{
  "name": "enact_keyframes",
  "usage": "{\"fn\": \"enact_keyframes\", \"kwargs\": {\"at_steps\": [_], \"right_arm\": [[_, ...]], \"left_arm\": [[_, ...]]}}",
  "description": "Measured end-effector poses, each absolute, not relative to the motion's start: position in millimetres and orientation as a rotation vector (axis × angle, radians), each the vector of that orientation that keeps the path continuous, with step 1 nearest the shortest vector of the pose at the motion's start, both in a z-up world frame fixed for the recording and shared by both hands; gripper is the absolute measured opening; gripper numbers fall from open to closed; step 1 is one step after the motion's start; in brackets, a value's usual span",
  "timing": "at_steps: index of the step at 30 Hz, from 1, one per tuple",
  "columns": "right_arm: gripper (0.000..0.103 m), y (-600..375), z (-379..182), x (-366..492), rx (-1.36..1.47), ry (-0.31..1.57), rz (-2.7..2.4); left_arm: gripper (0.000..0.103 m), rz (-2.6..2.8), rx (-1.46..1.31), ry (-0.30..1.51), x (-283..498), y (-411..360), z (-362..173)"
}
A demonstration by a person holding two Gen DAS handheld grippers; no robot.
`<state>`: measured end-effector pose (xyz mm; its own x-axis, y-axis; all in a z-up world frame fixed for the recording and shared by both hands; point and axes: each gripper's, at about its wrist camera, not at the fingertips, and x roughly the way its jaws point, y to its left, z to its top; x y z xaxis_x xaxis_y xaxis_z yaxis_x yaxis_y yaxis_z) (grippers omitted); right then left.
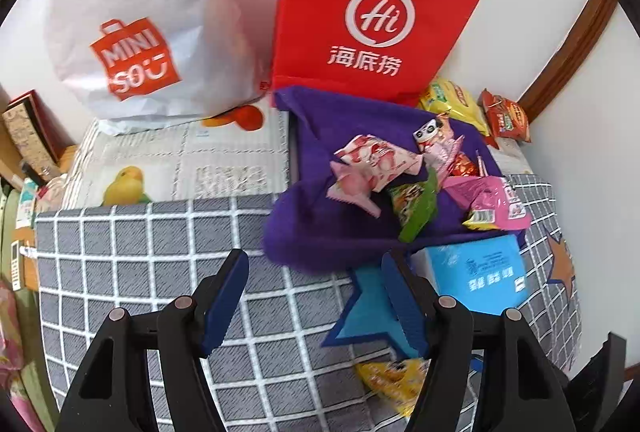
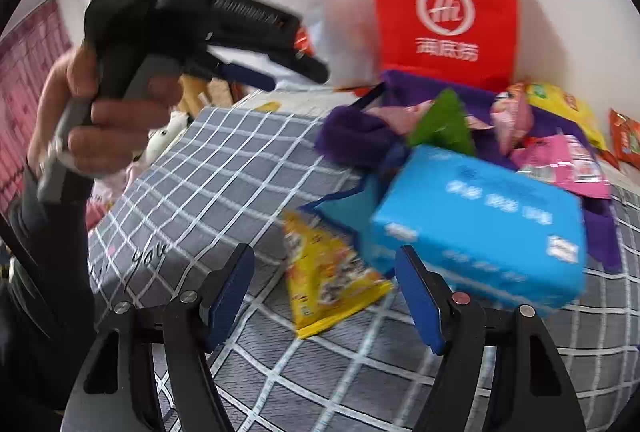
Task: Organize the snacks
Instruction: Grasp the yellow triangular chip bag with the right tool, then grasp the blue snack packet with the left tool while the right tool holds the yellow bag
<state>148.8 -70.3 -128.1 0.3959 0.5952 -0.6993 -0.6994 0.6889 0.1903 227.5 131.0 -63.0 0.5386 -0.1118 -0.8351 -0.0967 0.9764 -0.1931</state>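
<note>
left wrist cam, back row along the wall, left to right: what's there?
White Miniso bag → red Haidilao bag → yellow snack pack → red snack pack.

A bed under a grey checked cover carries everything. Ahead of the grippers lie a purple cloth, a blue tissue pack and a yellow snack packet; beyond them stand a red bag and a white bag.
</note>
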Motion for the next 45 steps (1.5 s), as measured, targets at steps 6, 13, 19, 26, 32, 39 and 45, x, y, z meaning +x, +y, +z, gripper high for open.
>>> {"fn": "enact_keyframes", "kwargs": {"at_steps": [6, 13, 19, 26, 32, 39, 45], "right_arm": [[0.072, -43.5, -157.5, 152.6, -0.243, 0.855, 0.765], [0.051, -48.8, -165.6, 160.1, -0.234, 0.886, 0.676], [0.049, -83.0, -150.8, 134.6, -0.154, 0.857, 0.724], [0.049, -158.4, -134.2, 129.2, -0.14, 0.776, 0.562], [0.049, -204.0, -142.4, 136.0, -0.112, 0.777, 0.464], [0.049, -212.8, -162.7, 136.4, -0.076, 0.832, 0.468], [0.049, -213.4, -165.1, 138.7, -0.052, 0.843, 0.5]], "left_arm": [[0.066, -0.015, -0.242, 1.004, 214.4, 132.5, -70.0], [0.066, -0.033, -0.266, 0.995, 209.2, 129.2, -80.3], [0.066, -0.084, -0.302, 1.03, 216.6, 114.4, -103.7], [0.066, -0.135, -0.384, 1.073, 236.5, 99.3, -126.9], [0.059, -0.169, -0.461, 1.095, 250.7, 93.5, -136.4], [0.04, -0.17, -0.422, 1.106, 260.9, 75.4, -140.0], [0.025, -0.158, -0.35, 1.106, 260.4, 69.6, -132.5]]}}
